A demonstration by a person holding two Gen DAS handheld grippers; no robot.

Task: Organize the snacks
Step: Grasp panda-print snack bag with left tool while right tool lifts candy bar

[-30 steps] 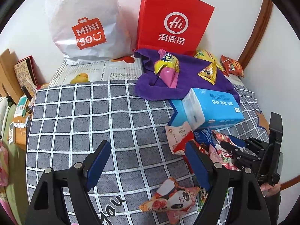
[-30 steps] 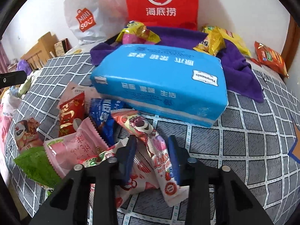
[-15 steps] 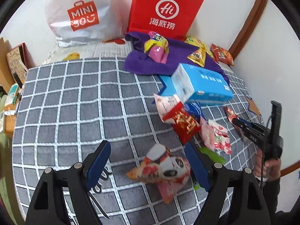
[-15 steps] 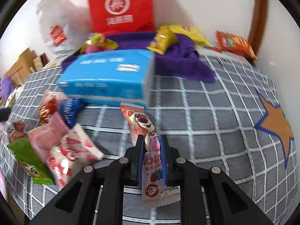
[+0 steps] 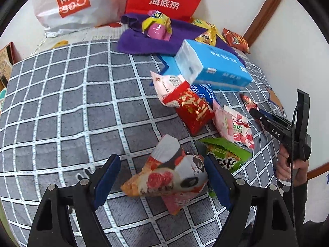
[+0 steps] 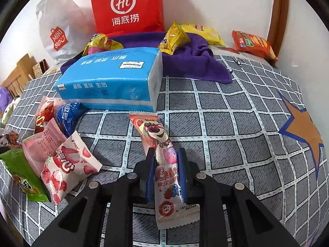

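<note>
A panda-print snack packet (image 5: 170,177) lies on the grey checked cover (image 5: 72,103). My left gripper (image 5: 161,160) hangs over it with one finger on each side; its jaws are opening and the pads are not pressing on it. My right gripper (image 6: 166,152) is shut on a long pink packet with a bear on it (image 6: 156,131), which sticks out past the fingertips just above the cover. The left wrist view shows that gripper (image 5: 254,111) at the right, held by a hand. A red packet (image 5: 193,109), a pink strawberry packet (image 5: 234,125) and a green packet (image 5: 226,154) lie between the two.
A blue tissue pack (image 6: 111,82) sits behind the pile. Further back, a purple cloth (image 6: 197,61) carries yellow packets (image 6: 174,39). An orange packet (image 6: 253,44) lies near the wall. A red paper bag (image 6: 125,6) and a white plastic bag (image 6: 57,33) stand against the wall.
My left gripper has come down and forward over the panda packet. My right gripper closed on the bear packet and pulled it right, away from the pile.
</note>
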